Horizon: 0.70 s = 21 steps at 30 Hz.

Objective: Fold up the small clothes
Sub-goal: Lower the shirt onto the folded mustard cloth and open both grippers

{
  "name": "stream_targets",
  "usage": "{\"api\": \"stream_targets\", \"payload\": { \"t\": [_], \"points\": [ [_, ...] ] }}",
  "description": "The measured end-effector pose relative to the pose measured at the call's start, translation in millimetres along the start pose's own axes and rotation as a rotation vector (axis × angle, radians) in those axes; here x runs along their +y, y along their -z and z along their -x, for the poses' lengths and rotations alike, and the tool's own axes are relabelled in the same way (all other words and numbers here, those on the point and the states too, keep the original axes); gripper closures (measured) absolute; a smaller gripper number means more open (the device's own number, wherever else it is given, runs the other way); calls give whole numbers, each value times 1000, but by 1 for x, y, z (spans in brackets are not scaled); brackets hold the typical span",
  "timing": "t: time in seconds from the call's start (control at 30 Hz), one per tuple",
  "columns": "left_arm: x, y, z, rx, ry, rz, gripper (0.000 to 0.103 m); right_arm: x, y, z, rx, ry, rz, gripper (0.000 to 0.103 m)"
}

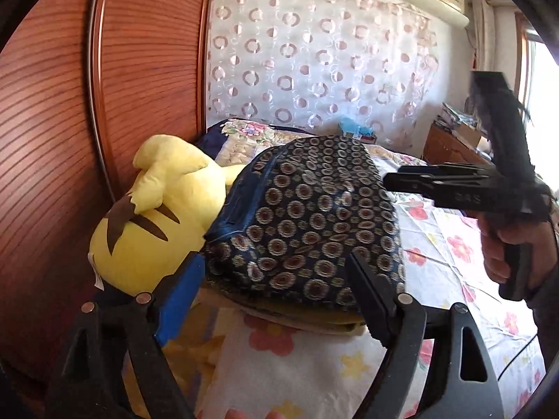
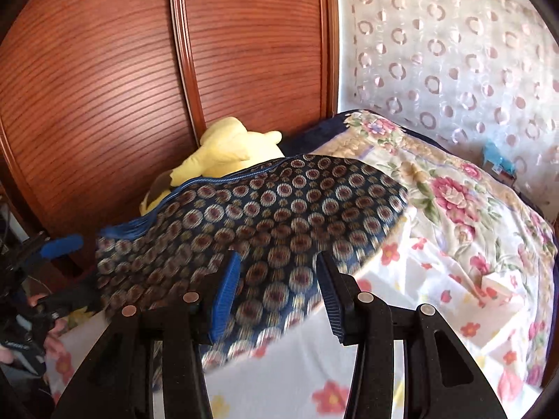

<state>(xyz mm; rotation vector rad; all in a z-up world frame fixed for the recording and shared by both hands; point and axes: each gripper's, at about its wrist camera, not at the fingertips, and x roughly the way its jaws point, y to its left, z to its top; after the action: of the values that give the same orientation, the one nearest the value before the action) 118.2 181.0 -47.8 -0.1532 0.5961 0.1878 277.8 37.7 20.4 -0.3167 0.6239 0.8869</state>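
You had a dark blue cloth with round patterns (image 1: 307, 223) lying in a heap on the bed (image 1: 454, 244), on top of a folded yellow layer and right beside a yellow plush toy (image 1: 157, 209) that leaned on the wooden wardrobe (image 1: 104, 87). Your left gripper (image 1: 276, 296) was let go, its fingers wide apart, with the near edge of the cloth showing between them but nothing pressed. Your right gripper (image 2: 279, 293) was about half open and hung over the cloth; the picture there was blurry, and its pads did not look to be pinching anything. From the left view that right gripper (image 1: 412, 179) showed in your hand (image 1: 513, 251) out to the side, above the flowery sheet. It looked as if the cloth was set down on the pile, so this step seemed to be near its end, or a new fold about to start. Next you would need to find a clean edge or corner, not a bunch, and pinch just one layer. You had to take care not to drag the pile below.
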Motion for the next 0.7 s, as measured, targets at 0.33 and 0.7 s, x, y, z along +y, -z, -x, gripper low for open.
{"api": "stream_targets", "payload": {
  "t": [0.33, 0.7],
  "points": [
    [-44, 18, 15, 34, 51, -78, 20, 19, 64, 98, -66, 87, -61, 50],
    [-109, 35, 33, 32, 147, -155, 20, 33, 141, 200, -133, 300, -211, 40]
  ]
}}
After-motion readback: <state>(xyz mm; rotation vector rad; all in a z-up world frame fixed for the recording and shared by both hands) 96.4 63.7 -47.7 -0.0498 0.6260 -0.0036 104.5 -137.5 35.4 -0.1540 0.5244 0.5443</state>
